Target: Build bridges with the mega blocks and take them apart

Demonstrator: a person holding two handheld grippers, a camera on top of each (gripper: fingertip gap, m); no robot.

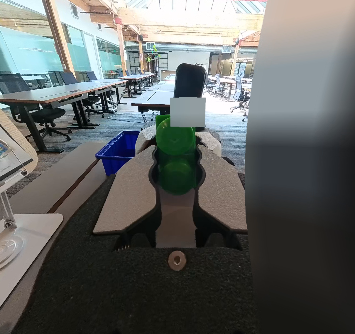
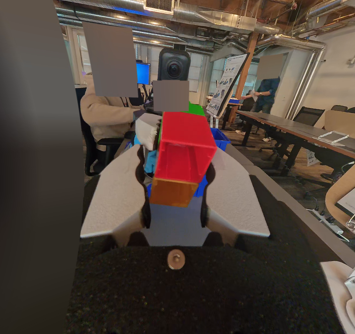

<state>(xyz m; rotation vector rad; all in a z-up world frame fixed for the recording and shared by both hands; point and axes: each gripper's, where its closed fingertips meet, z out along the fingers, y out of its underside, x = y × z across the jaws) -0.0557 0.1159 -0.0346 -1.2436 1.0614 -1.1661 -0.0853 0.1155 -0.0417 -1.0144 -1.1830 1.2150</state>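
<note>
In an open office above a desk (image 1: 63,172), the left tongs (image 1: 175,163) are gripping a green block (image 1: 175,151). The right tongs (image 2: 176,172) are clasping the red block (image 2: 184,147) of a stack by its flat sides; the hollow plastic is probably light, stiff and slippery.

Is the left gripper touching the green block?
Touching. In the left wrist view, the left gripper has both fingers pressed against the sides of the green block.
</note>
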